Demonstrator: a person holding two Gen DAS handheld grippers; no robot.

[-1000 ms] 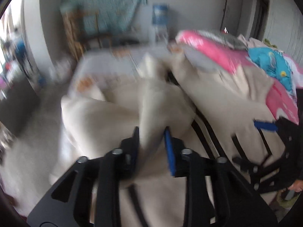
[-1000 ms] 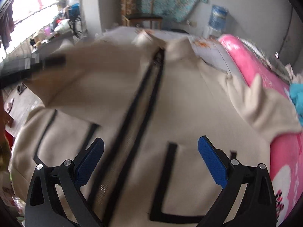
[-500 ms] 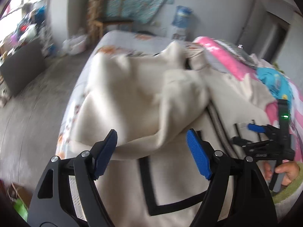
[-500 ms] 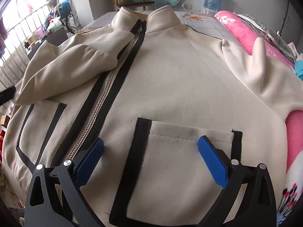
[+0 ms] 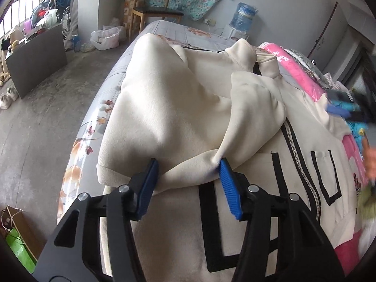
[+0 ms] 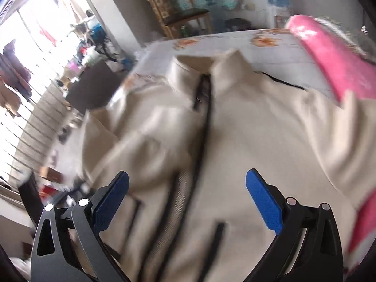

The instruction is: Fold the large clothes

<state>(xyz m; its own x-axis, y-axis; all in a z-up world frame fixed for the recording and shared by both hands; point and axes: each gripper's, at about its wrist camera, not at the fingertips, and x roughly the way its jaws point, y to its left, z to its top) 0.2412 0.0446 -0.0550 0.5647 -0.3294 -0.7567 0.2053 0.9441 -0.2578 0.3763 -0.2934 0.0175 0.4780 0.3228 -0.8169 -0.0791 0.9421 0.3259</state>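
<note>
A cream jacket (image 5: 246, 122) with black trim lies front up on the bed (image 5: 169, 31), collar at the far end. Its left sleeve (image 5: 164, 117) is folded over the chest. The left hand-held gripper (image 5: 188, 176) has just been closing; the sleeve's near edge is bunched between its blue pads (image 5: 229, 188). The right hand-held gripper (image 6: 188, 197) hangs spread wide above the zip (image 6: 202, 127), holding nothing.

Cream jacket (image 5: 188, 108) with black trim, pink blanket (image 6: 333, 63).

A floral-sheeted bed (image 5: 150, 31) carries a cream jacket (image 5: 178, 108).
</note>
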